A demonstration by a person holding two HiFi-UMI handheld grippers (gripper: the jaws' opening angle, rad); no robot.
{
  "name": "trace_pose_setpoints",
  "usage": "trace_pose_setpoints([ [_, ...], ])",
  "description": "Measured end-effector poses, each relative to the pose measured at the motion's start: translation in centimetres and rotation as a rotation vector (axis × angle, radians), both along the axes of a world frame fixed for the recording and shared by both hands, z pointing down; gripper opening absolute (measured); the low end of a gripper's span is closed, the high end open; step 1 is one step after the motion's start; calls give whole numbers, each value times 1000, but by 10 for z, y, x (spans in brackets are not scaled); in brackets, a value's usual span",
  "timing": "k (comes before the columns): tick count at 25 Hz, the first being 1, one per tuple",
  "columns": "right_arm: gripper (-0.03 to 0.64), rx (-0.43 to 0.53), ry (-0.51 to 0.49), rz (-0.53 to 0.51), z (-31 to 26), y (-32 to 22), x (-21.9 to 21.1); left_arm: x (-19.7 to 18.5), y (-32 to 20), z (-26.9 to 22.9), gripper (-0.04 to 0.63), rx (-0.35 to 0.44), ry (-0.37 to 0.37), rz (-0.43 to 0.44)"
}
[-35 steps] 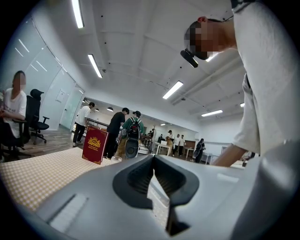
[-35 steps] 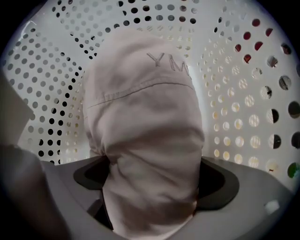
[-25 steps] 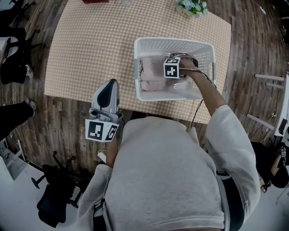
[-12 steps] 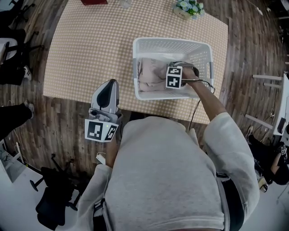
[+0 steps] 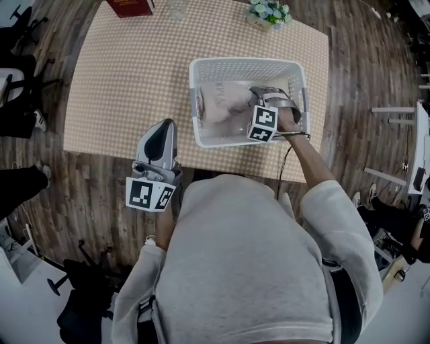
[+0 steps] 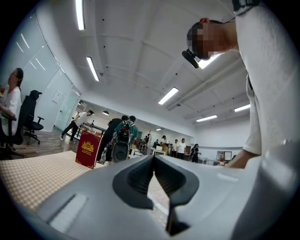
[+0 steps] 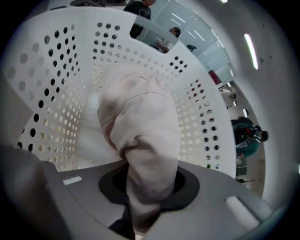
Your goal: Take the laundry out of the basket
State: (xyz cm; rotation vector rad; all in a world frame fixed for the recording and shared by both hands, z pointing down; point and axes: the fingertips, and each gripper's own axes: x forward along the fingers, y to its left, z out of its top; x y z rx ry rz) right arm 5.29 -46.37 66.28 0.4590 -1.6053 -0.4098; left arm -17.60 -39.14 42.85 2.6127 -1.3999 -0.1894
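A white perforated laundry basket (image 5: 242,62) stands on the checked table (image 5: 134,67). Pale pink laundry (image 5: 225,107) lies inside it. My right gripper (image 5: 255,94) reaches into the basket from the right side. Its jaws are closing, and a bunched fold of the laundry (image 7: 140,126) is pinched between them at my right gripper (image 7: 147,187). The basket wall (image 7: 61,70) curves behind the cloth. My left gripper (image 5: 163,124) hangs in front of the table's near edge, away from the basket. In its own view my left gripper (image 6: 153,161) is shut with nothing in it.
At the table's far edge are a red box (image 5: 130,7), a glass (image 5: 176,8) and a small flower pot (image 5: 267,10). Dark office chairs (image 5: 20,101) stand on the wood floor at the left. Several people stand far off behind the red box (image 6: 88,149).
My right gripper has drawn back toward the basket's near right side and has closed on the laundry, which is now bunched and lifted. The left gripper has stayed put.
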Motion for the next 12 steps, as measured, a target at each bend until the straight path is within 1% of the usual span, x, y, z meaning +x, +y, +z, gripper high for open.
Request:
trace_pose_setpoints([
  [4,104,176,-84,73,-58,-16,4,8,4,-9,11,22,-2,27],
  [6,104,244,-131,106,-86,-19,6,12,7,-14,11,37,-3,42],
  [9,104,298,-247,175,-120,-21,10,18,8,-21,11,56,-7,58],
  [12,103,303,-433,278,-148,-19,15,24,11,-30,11,77,-12,74],
])
